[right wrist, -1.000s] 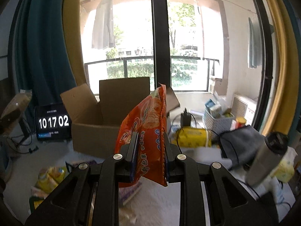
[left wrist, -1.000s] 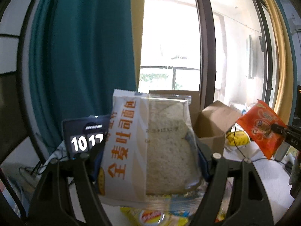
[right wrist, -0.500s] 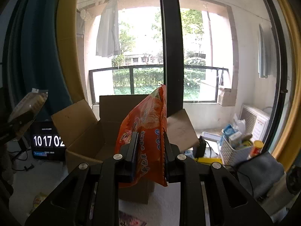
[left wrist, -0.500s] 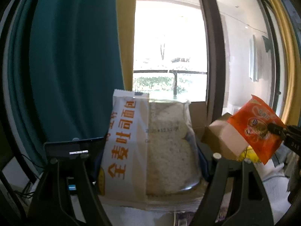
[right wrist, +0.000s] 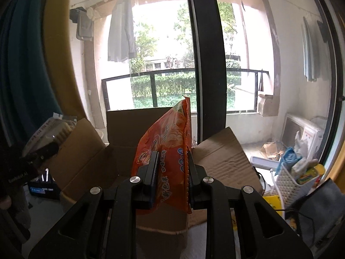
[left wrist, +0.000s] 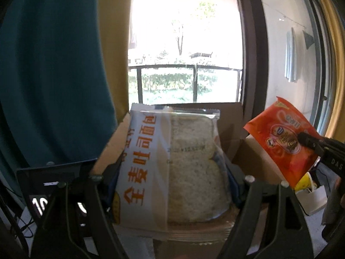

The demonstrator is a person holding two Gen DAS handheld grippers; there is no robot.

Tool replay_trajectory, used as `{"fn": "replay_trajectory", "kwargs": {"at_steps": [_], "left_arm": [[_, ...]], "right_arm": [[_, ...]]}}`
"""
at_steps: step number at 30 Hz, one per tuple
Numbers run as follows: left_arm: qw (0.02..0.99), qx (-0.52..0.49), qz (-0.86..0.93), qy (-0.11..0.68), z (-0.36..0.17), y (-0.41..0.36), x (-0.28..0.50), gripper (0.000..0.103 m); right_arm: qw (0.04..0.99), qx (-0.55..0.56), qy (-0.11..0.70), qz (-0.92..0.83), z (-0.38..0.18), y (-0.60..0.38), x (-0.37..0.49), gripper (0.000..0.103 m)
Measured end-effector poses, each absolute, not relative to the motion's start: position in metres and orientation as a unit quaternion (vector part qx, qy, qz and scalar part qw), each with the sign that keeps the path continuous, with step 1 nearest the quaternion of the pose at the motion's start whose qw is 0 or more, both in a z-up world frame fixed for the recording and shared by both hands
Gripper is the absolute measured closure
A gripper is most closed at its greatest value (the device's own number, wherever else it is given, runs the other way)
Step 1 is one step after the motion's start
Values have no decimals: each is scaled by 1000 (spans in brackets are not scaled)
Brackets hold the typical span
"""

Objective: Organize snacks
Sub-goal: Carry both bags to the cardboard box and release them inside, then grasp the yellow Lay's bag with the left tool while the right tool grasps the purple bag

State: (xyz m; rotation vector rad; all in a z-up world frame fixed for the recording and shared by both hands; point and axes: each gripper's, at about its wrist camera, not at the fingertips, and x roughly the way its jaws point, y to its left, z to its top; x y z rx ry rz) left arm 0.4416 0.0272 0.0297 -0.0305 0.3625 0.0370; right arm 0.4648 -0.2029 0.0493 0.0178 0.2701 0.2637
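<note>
Two hand-held grippers carry snacks over an open cardboard box [right wrist: 92,164] that stands on a white worktop [right wrist: 43,218] before a balcony window. The left gripper [left wrist: 172,172] holds a clear-and-white bag of sliced bread [left wrist: 172,164] upright between its jaws, which grip the bag by its two sides and have just eased slightly wider; the bag fills the gap and stands in front of the box's rear flap, above the opening. The right gripper [right wrist: 171,166] is clenched on an orange snack packet [right wrist: 170,151], its black pads pressing both faces low on the packet while the top rises clear of them, tilted slightly. The packet hangs over the box's near wall, between the spread flaps. In the left view the packet [left wrist: 282,140] shows at the right, beside the bread. A clock display [left wrist: 41,200] stands at the worktop's left edge, a white basket [right wrist: 295,183] at the right.
</note>
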Motion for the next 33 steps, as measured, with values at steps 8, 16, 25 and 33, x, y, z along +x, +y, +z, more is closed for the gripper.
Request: {"fn": "replay_trajectory", "kwargs": {"at_steps": [8, 16, 25, 33], "left_arm": [[981, -48, 8, 186, 35, 37, 450, 3], [982, -57, -9, 179, 35, 31, 428, 3], [985, -18, 0, 174, 37, 29, 358, 3], [981, -4, -9, 193, 26, 34, 306, 3]], "right_arm": [[982, 4, 131, 135, 43, -192, 473, 37], [980, -26, 132, 146, 37, -192, 425, 37], [976, -44, 140, 163, 31, -194, 359, 37], [974, -61, 137, 169, 29, -195, 315, 37]]}}
